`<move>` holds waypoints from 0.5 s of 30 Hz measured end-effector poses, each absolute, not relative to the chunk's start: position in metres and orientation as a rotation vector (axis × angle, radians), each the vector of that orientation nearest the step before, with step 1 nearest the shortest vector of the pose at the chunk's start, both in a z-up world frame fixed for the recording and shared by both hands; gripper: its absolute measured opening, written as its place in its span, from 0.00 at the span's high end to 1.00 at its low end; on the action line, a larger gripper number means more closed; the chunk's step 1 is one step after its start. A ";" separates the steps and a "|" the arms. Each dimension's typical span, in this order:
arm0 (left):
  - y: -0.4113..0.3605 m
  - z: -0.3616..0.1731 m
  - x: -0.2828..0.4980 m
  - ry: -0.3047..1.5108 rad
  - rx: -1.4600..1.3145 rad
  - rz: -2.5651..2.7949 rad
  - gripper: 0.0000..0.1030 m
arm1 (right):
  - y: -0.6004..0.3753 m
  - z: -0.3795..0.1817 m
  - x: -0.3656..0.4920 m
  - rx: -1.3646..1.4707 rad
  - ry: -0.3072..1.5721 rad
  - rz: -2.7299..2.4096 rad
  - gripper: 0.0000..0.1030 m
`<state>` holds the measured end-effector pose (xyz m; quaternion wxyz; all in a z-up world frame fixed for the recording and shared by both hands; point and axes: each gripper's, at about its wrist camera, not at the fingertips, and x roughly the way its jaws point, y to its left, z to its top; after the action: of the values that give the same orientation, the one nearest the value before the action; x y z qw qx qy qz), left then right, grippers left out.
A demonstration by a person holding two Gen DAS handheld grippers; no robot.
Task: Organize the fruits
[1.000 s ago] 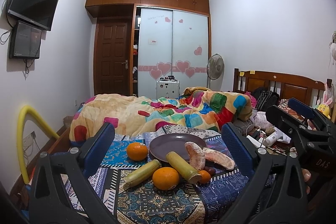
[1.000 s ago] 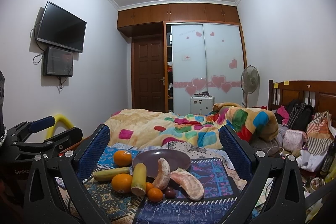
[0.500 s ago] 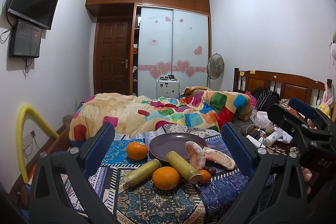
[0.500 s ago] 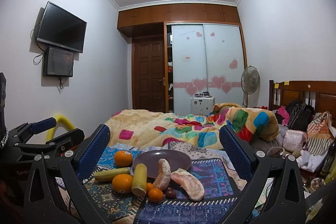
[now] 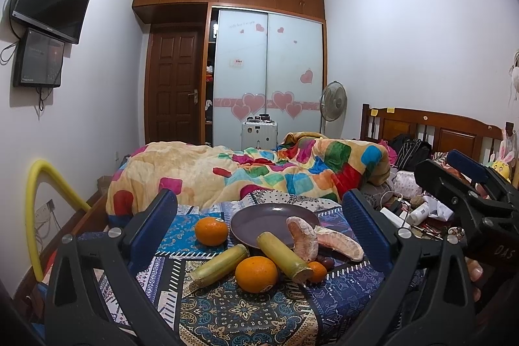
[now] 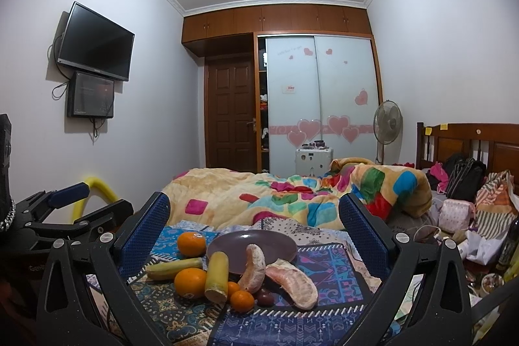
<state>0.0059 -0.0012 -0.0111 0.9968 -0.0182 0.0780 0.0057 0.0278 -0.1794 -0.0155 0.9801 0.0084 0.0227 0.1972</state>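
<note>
An empty purple plate [image 5: 269,221] [image 6: 256,244] sits on a patterned cloth. In front of it lie two oranges [image 5: 256,274] [image 5: 211,231], two yellow-green cane pieces [image 5: 283,255] [image 5: 220,261], two peeled pomelo segments [image 5: 303,237] [image 5: 340,244], small tangerines [image 6: 241,300] and a dark grape [image 6: 265,297]. My left gripper [image 5: 259,226] is open and empty, short of the fruit. My right gripper [image 6: 254,229] is open and empty, also short of the fruit. Each gripper shows at the edge of the other's view.
A bed with a colourful quilt [image 5: 259,171] lies behind the cloth. Clutter, bags and bottles [image 6: 470,232] crowd the right side. A yellow tube [image 5: 35,200] arches at the left. A wardrobe, door, suitcase and fan stand at the back.
Both grippers have barely moved; the right gripper seen in the left wrist view has shifted slightly. The fruit lies as before.
</note>
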 end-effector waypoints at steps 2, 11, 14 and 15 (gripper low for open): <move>-0.001 -0.012 0.006 0.157 -0.036 0.012 0.00 | -0.180 -0.016 0.028 0.017 0.047 0.396 0.00; 0.000 -0.012 0.006 0.155 -0.038 0.010 0.00 | -0.180 -0.016 0.029 0.020 0.051 0.396 0.00; 0.000 -0.012 0.006 0.154 -0.039 0.010 0.00 | -0.179 -0.016 0.029 0.020 0.050 0.395 0.00; -0.001 -0.012 0.006 0.153 -0.039 0.010 0.00 | -0.180 -0.016 0.030 0.019 0.050 0.396 0.00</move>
<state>0.0060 -0.0006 -0.0117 0.9969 -0.0194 0.0764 0.0052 0.0295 -0.1803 -0.0161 0.9801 0.0096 0.0249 0.1966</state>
